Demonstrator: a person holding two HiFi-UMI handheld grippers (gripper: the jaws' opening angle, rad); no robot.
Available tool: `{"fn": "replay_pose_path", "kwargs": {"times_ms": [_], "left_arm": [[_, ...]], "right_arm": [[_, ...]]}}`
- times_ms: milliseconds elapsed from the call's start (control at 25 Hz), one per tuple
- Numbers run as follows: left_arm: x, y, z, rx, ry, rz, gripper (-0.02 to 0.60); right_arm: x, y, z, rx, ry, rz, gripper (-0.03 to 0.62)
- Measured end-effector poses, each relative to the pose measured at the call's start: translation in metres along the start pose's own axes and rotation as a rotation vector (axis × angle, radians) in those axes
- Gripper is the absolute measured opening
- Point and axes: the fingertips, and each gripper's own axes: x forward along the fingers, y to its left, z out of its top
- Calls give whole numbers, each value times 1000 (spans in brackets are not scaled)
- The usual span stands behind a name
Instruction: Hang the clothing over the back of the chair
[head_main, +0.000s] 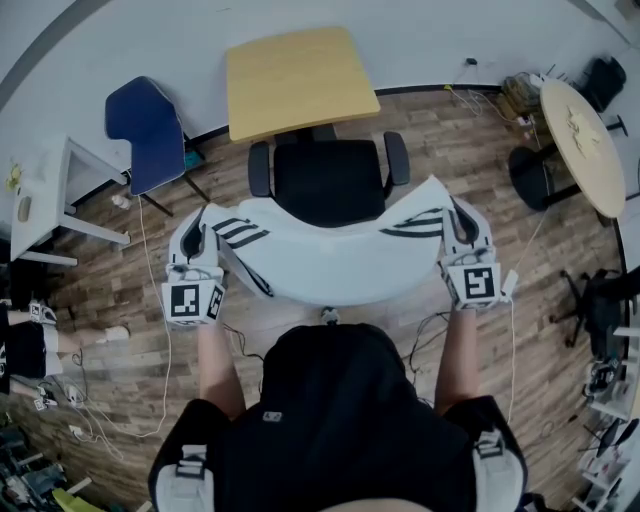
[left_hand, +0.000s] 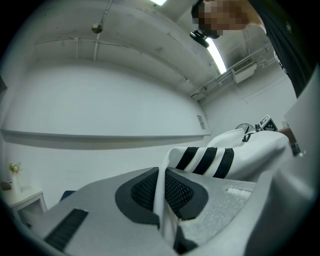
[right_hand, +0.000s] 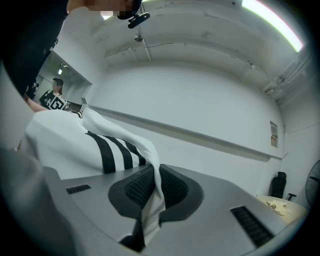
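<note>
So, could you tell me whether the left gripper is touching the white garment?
Touching. The left gripper view shows the left gripper with its jaws closed on a fold of the white garment.

- The white cloth garment (head_main: 330, 262) carries a set of three black stripes near each end.
- My left gripper (head_main: 203, 228) has a pale grey shell, and its pads (left_hand: 142, 192) are charcoal with a fine mesh pattern.
- My right gripper (head_main: 458, 225) shows the same pale grey, with the same dark meshed pads (right_hand: 175, 191).
- The marker cube (head_main: 193, 302) on each gripper bears black-and-white square patterns.
- The padded office chair (head_main: 330, 180) is black all over.
- The square wooden tabletop (head_main: 298, 80) is light honey yellow.
- The fabric side chair (head_main: 147, 130) is deep blue.
- The plank floor (head_main: 110, 275) is a patchwork of mixed brown wood-grain strips.
- The round side table (head_main: 583, 140) is pale cream.
- My top (head_main: 340, 420) is black.
</note>
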Motion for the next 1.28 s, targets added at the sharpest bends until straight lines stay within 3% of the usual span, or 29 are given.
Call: {"fn": "replay_pose_path", "kwargs": {"times_ms": [400,600,760,1280], "left_arm": [[5,-14,-19,11,48,-45,6],[-2,-17,-30,1,75,-56,6],[-9,-21,-40,-6,91,-59,6],[-31,-43,-63,-22,185,-57,6]], "right_arm": [[-12,1,-19,23,39,-14,14],[-10,2,-13,13,-3,-9,14],[-17,6,-27,20,52,-12,15],[-31,16,-41,42,79,27,23]]}}
